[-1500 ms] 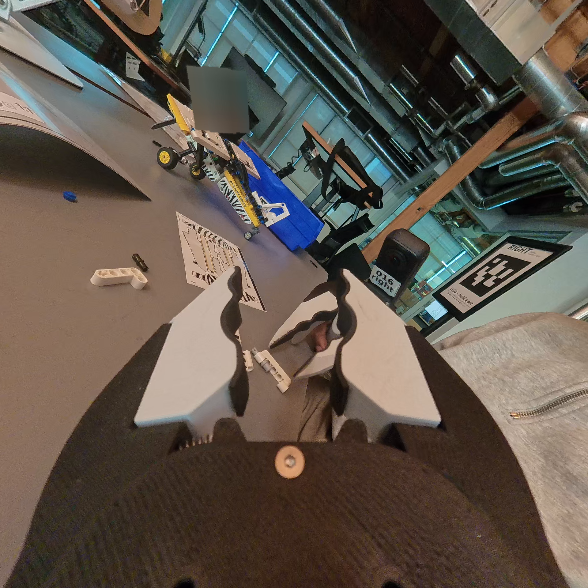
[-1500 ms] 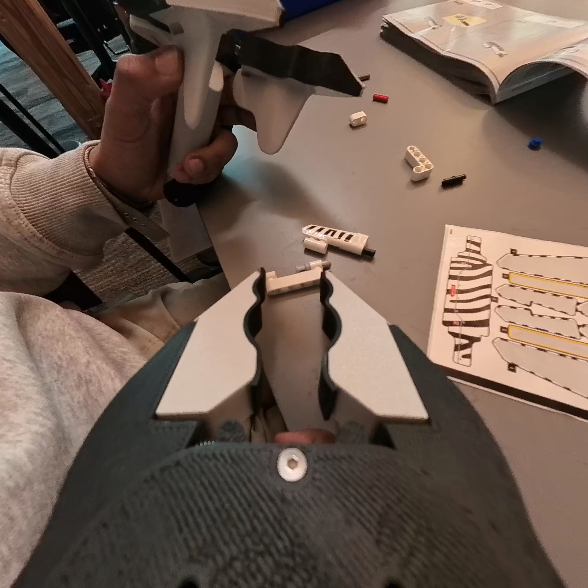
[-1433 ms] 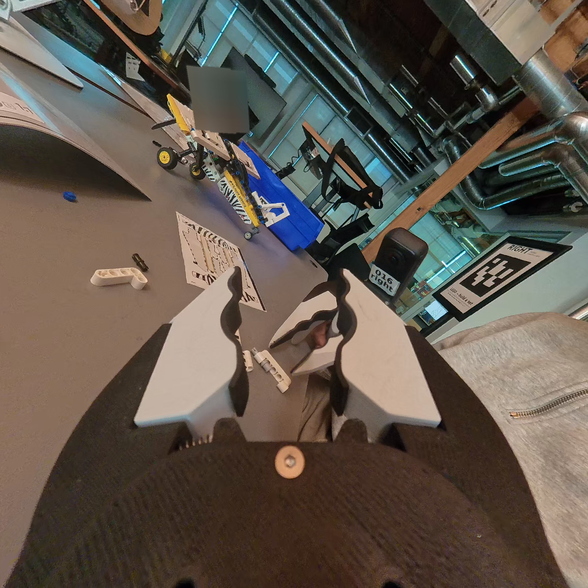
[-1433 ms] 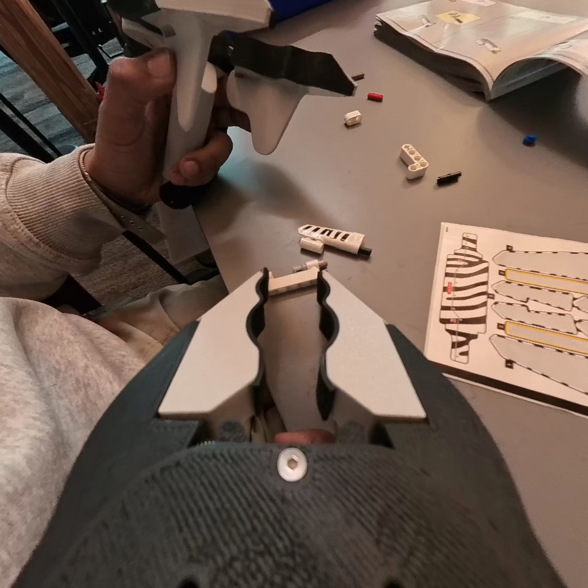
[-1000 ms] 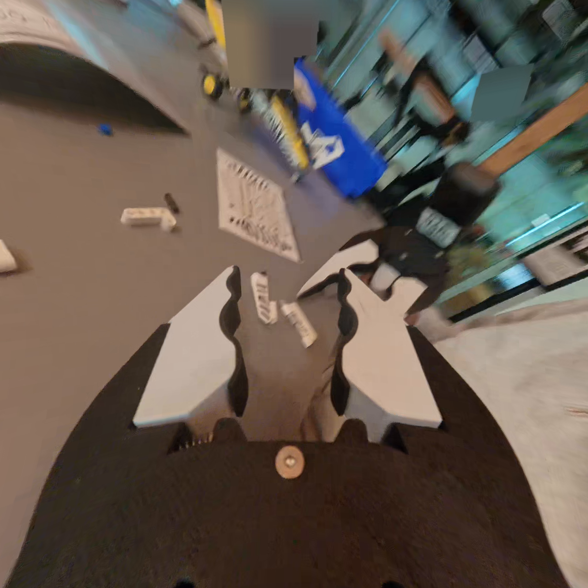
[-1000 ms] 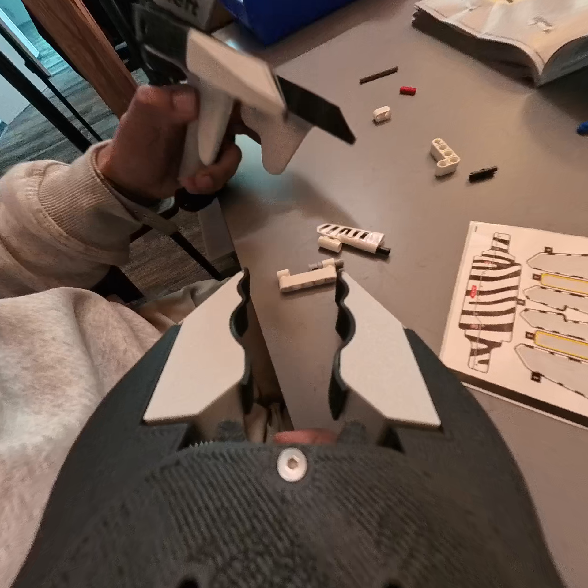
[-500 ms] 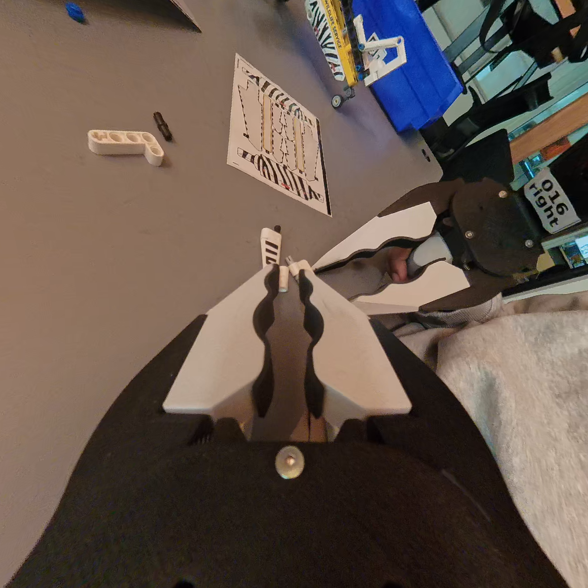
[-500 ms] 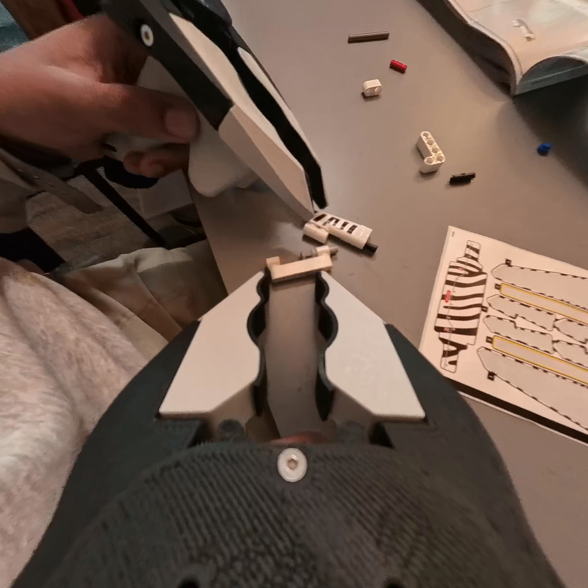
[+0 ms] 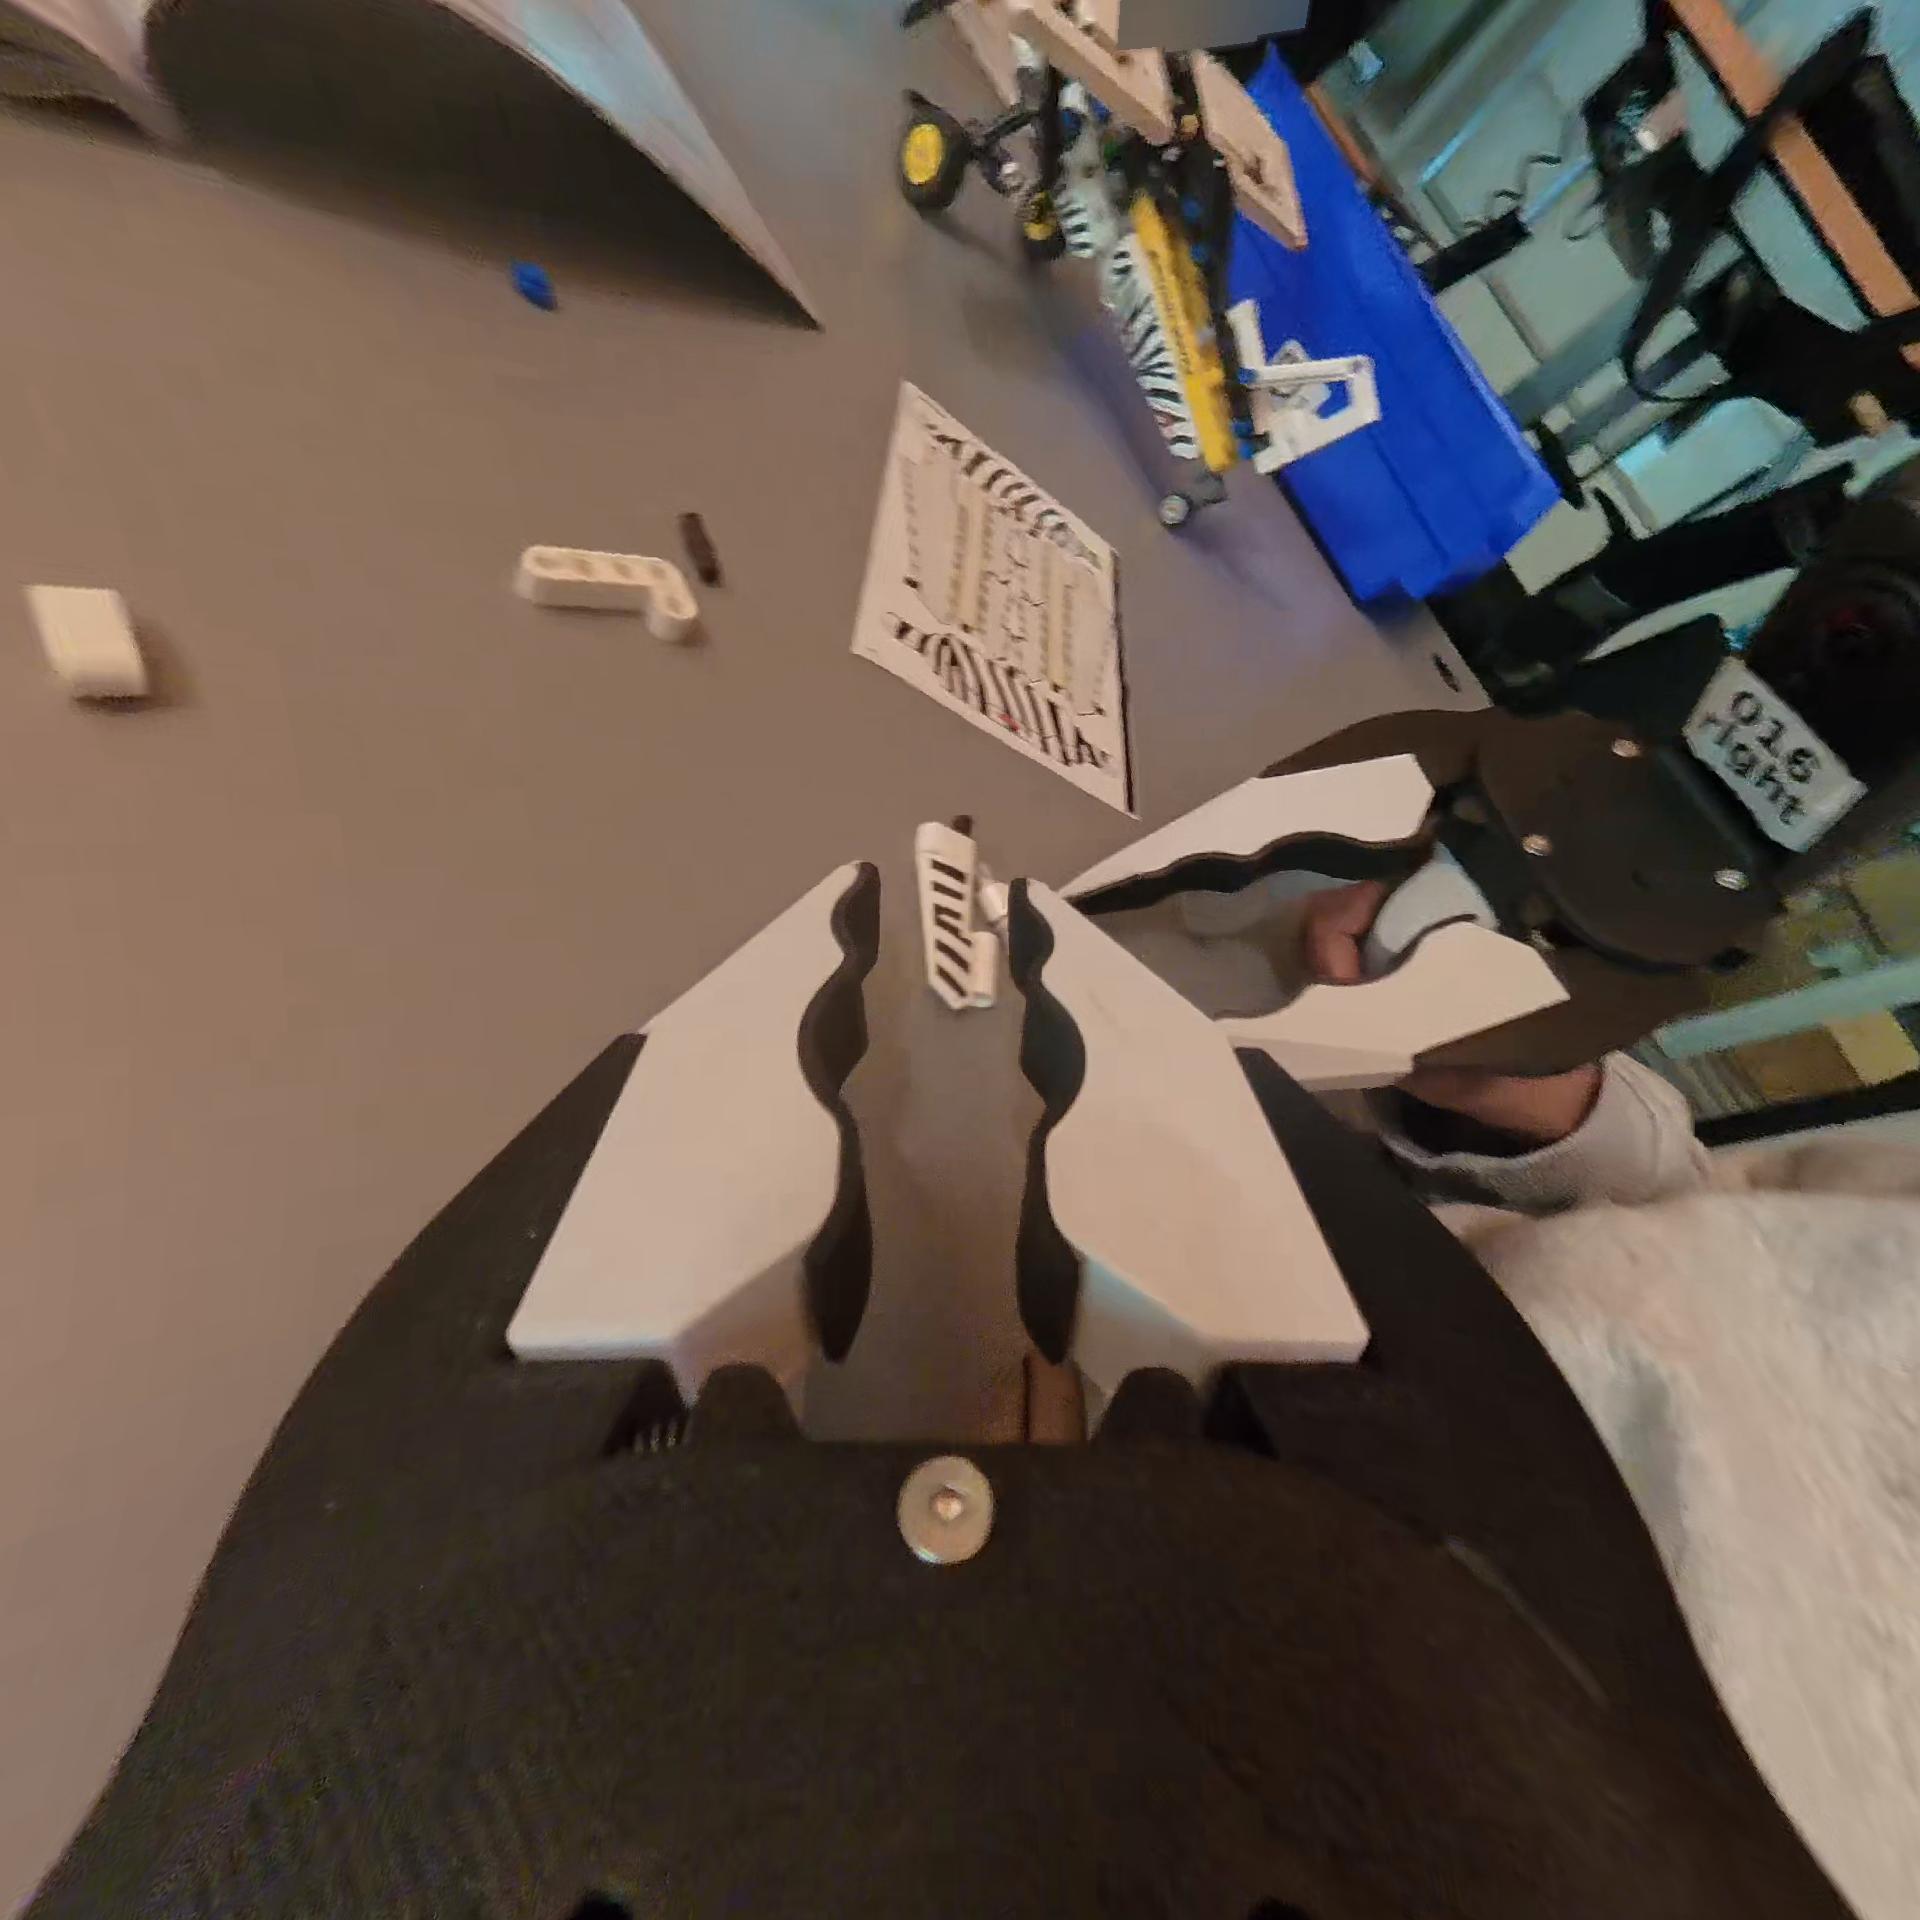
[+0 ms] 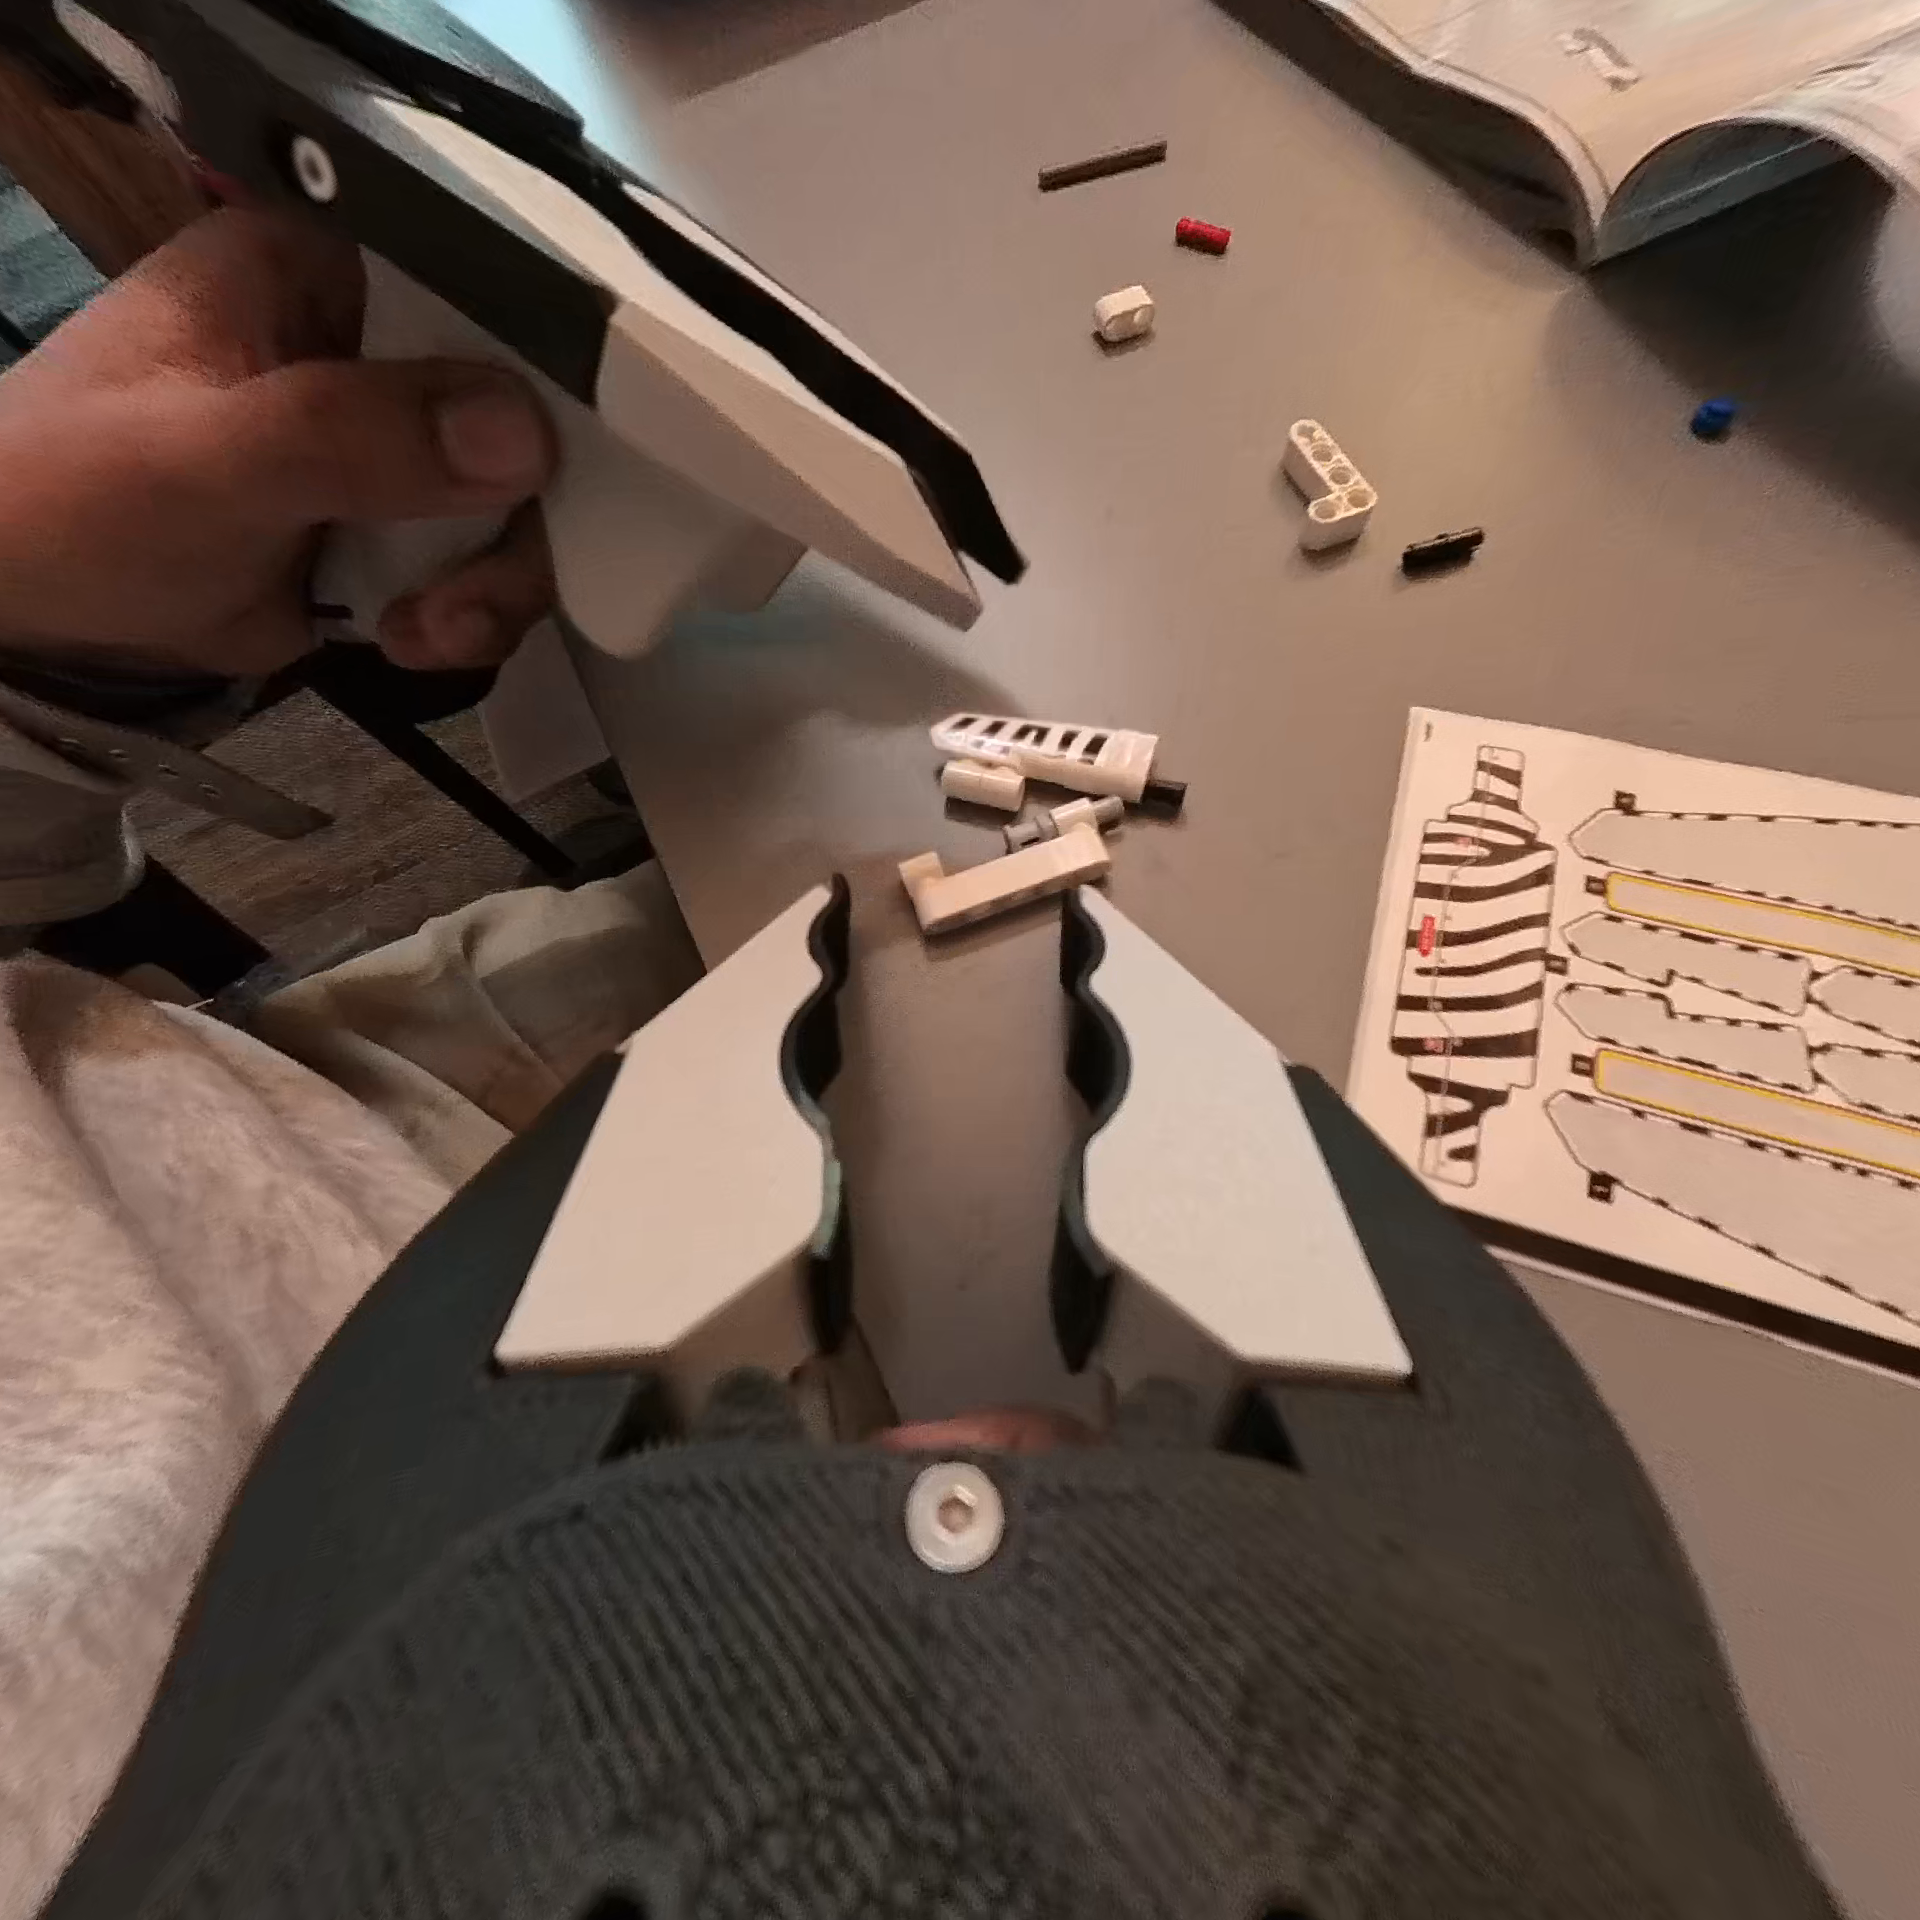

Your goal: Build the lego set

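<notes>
Surface: grey table [image 10: 1558, 644] strewn with small loose parts.
Room: blue bin [image 9: 1382, 343] at the table's far edge.
Landmark: sticker sheet [image 10: 1662, 997] lies flat.
Striped piece: white zebra-striped piece [image 10: 1044, 750] just beside the sheet.
White beam: white beam [image 10: 1003, 878] near the striped piece.
Left gripper [image 9: 943, 883]: jaws parted, empty, above the striped piece.
Right gripper [image 10: 956, 902]: fingers apart, at the white beam's ends; grip unclear.
</notes>
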`<state>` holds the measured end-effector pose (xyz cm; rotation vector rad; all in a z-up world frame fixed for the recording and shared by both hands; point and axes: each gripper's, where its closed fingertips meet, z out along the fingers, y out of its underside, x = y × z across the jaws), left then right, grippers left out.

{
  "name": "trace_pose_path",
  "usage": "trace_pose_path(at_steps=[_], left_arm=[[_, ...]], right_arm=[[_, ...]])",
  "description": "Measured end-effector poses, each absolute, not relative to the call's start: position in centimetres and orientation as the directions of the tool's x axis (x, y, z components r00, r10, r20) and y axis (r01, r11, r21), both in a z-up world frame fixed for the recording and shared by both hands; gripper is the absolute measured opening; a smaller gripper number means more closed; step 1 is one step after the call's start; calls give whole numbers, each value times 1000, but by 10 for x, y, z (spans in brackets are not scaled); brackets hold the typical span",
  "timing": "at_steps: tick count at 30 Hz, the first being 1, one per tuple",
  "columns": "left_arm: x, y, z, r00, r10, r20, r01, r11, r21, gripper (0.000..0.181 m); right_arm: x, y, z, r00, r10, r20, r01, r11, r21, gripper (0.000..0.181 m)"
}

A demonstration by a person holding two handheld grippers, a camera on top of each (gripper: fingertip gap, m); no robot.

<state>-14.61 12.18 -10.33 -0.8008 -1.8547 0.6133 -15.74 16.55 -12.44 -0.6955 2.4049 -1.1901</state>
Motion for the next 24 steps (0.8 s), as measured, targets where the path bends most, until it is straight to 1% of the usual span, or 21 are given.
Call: trace_pose_path(at_steps=[3,6,8,10,12,17,20,24], left_arm=[[-146,120,-114,-347,732,587,283,678,-678,17],[-152,128,-117,-328,723,608,301,690,-659,8],[-156,135,-119,-308,722,619,320,692,-648,3],[-159,140,-120,-296,720,627,340,693,-635,0],[-160,144,-121,-292,714,637,349,699,-624,0],[-162,154,-119,-251,700,668,369,707,-603,1],[-161,151,-108,-218,685,695,325,722,-610,3],[-145,124,-110,-335,675,657,249,736,-629,6]], right_arm=[[-157,165,-127,-802,-586,-116,-282,543,-791,43],[-154,164,-127,-791,-591,-156,-271,568,-778,43],[-155,163,-127,-793,-581,-182,-250,584,-773,39],[-157,160,-127,-806,-559,-194,-231,599,-767,30],[-158,158,-128,-819,-541,-191,-220,604,-766,24],[-160,153,-128,-852,-508,-125,-232,581,-780,22],[-159,151,-128,-859,-502,-98,-241,567,-788,24],[-160,148,-128,-871,-480,-102,-224,574,-788,25]])
